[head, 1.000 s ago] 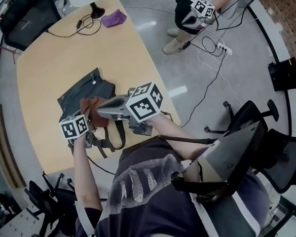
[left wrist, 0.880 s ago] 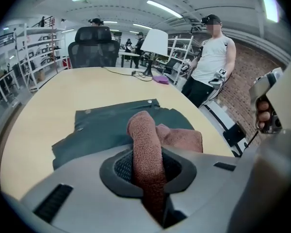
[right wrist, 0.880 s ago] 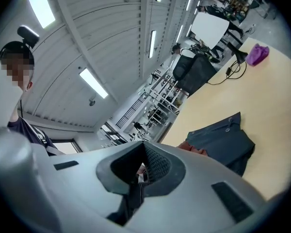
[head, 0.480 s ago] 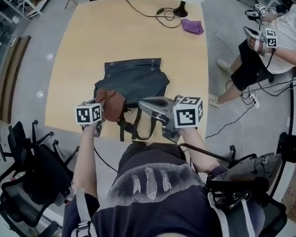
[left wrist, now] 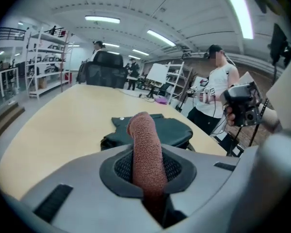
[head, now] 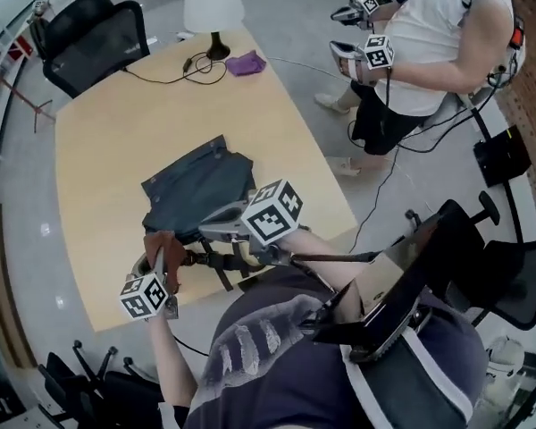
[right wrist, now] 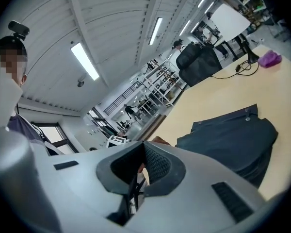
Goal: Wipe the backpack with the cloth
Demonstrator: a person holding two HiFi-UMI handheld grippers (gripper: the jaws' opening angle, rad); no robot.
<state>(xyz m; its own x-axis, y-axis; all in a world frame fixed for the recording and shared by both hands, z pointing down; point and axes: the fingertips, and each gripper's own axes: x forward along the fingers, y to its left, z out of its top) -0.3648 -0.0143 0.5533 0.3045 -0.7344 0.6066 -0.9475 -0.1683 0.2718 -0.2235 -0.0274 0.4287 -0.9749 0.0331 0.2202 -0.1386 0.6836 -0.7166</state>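
Backpack [head: 196,184] flat on bench [head: 107,132] centre: soft, light, likely slides; steady it at near edge. Left gripper [left wrist: 146,178] fingers pinch limp cloth [left wrist: 144,144], near-left of it. Right gripper [head: 210,232] fingers pressed together.

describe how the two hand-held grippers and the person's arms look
Both the left hand-held gripper and right hand-held gripper are grey moulded shells with black ribbed pads, each carrying a cube of black-and-white square markers. The arms are bare below a dark printed T-shirt.
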